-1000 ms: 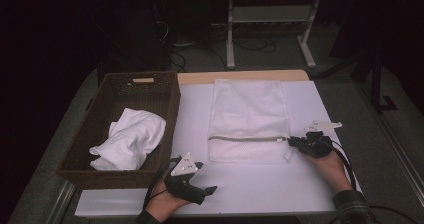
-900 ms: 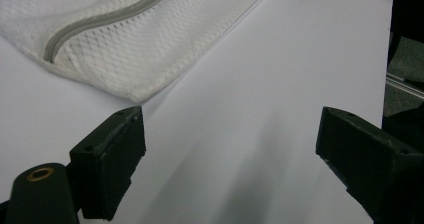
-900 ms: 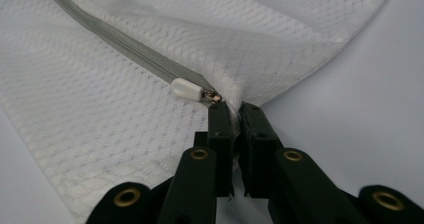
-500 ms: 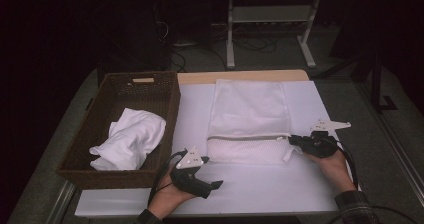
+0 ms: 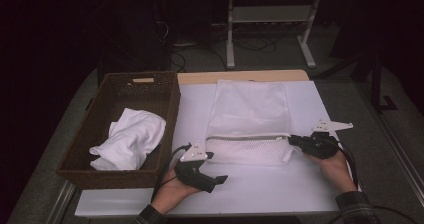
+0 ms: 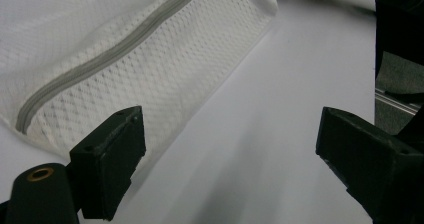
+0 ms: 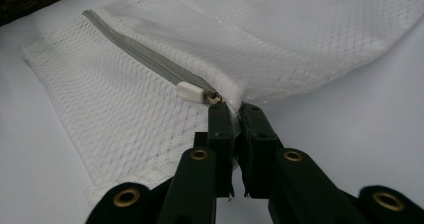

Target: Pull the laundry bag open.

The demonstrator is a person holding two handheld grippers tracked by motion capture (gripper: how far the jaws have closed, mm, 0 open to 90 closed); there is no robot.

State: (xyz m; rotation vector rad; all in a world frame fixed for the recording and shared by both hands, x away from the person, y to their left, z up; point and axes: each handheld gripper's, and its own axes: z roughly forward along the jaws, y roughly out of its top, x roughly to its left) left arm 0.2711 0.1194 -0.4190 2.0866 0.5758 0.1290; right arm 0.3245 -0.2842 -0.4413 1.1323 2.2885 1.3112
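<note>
Right tongs (image 7: pixel 235 109) are clamping the mesh laundry bag (image 5: pixel 248 121) at its zipper's (image 7: pixel 145 54) pull end on the counter (image 5: pixel 270 184), while left tongs (image 5: pixel 212 176), jaws gaping apart, are hovering just off the bag's opposite corner, zipper running straight between them.

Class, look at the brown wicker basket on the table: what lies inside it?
Inside the basket lies a crumpled white cloth. Bare wicker floor shows behind the cloth. Whatever may lie beneath the cloth is covered and cannot be seen.
</note>
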